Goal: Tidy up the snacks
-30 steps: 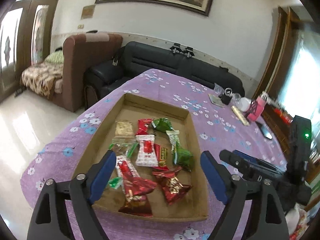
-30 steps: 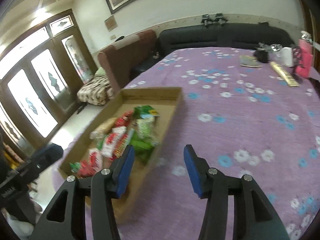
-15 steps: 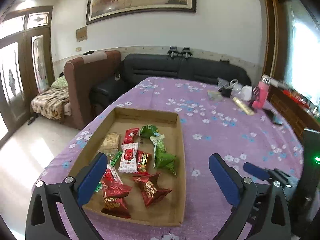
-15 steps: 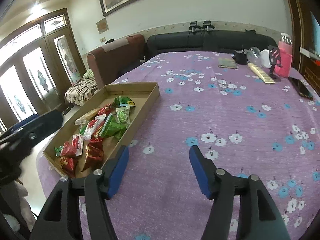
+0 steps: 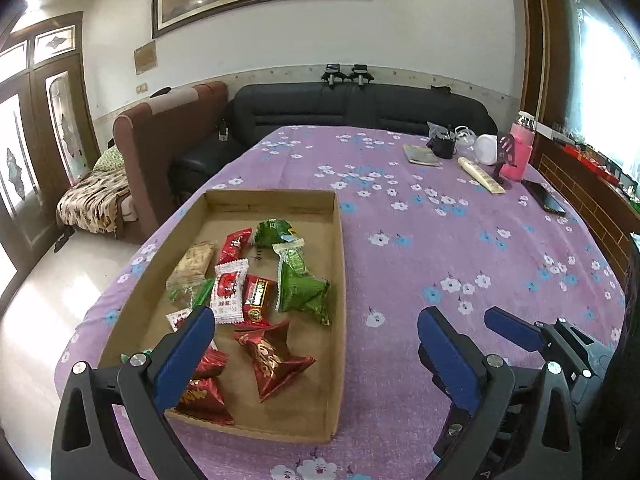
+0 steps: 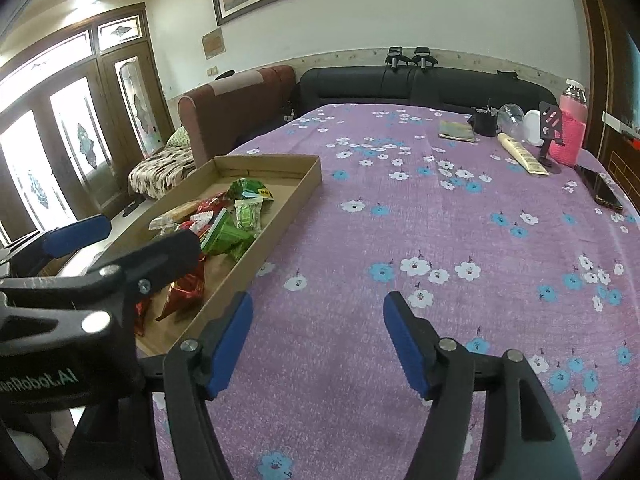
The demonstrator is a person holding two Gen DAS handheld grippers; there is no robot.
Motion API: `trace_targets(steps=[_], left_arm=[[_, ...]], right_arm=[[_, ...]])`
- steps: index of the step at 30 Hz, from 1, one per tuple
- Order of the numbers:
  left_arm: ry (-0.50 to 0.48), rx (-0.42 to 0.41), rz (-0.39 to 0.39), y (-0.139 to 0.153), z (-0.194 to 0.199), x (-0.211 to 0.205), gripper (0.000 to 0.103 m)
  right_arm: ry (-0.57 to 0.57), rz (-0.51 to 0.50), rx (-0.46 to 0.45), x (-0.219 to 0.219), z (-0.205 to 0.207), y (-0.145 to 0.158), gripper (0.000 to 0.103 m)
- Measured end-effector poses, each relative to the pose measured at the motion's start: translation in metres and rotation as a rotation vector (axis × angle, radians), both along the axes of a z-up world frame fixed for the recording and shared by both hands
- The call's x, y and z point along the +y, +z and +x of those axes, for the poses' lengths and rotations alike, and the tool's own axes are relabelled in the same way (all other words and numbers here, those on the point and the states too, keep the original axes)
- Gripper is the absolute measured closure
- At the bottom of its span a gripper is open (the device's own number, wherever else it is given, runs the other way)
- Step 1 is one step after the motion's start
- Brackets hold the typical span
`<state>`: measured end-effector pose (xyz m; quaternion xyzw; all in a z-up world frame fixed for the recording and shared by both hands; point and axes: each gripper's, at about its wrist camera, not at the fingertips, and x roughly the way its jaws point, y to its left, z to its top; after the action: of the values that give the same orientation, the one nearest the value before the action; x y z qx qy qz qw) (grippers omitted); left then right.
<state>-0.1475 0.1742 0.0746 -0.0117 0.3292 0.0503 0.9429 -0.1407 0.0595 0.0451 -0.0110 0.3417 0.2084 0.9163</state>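
Observation:
A shallow cardboard tray [image 5: 338,280] lies on the purple flowered tablecloth and holds several wrapped snacks: green packets [image 5: 301,284], red packets [image 5: 272,356], a white-and-red packet [image 5: 229,291] and a beige bar [image 5: 192,261]. My left gripper [image 5: 316,344] is open and empty, above the tray's near right corner. My right gripper [image 6: 318,336] is open and empty over bare cloth right of the tray [image 6: 296,196]. The left gripper's body hides part of the snacks in the right wrist view.
At the table's far right stand a pink bottle [image 5: 520,152], a white jar [image 5: 487,149], a black cup [image 5: 442,146], a booklet [image 5: 420,155], a long cream packet [image 5: 480,174] and a phone [image 5: 546,200]. Sofas stand behind the table.
Both grippers have drawn back and up from the tray. The right gripper has shifted right, away from the tray over the bare cloth. Both stay open and empty.

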Motion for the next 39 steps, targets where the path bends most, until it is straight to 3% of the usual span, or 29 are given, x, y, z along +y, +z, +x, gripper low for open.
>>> trace_targets(steps=[13,15,22,24,25,27,30,32,35,39], left_arm=[[-0.001,-0.006,-0.033,-0.002,0.000,0.007,0.001],[0.007,-0.053,-0.019,0.005,-0.007,0.008,0.001],[0.059,-0.451,0.079,0.060,-0.075,0.010,0.001],[0.064,-0.502,0.094,0.067,-0.086,0.012,0.001],[0.071,-0.506,0.106,0.067,-0.088,0.013,0.000],[0.046,-0.436,0.102,0.064,-0.078,0.017,0.001],[-0.022,-0.317,0.002,0.053,-0.065,0.022,0.001],[-0.033,-0.291,-0.021,0.048,-0.062,0.020,0.001],[-0.030,-0.280,-0.001,0.048,-0.059,0.013,0.001],[-0.006,-0.199,0.021,0.044,-0.042,0.004,0.001]], right_arm=[[-0.009,-0.013,0.020,0.003,0.002,-0.007,0.035],[-0.009,-0.014,0.013,0.004,0.000,-0.006,0.035],[0.009,-0.007,-0.036,0.008,-0.013,0.003,0.035],[0.012,-0.004,-0.054,0.010,-0.017,0.007,0.035],[0.014,-0.002,-0.059,0.010,-0.018,0.008,0.035],[0.022,0.004,-0.071,0.011,-0.022,0.012,0.035],[0.032,0.002,-0.085,0.013,-0.026,0.015,0.035],[0.041,-0.002,-0.087,0.013,-0.028,0.016,0.035],[0.048,-0.003,-0.091,0.013,-0.030,0.017,0.035],[0.055,0.003,-0.067,0.006,-0.027,0.018,0.033]])
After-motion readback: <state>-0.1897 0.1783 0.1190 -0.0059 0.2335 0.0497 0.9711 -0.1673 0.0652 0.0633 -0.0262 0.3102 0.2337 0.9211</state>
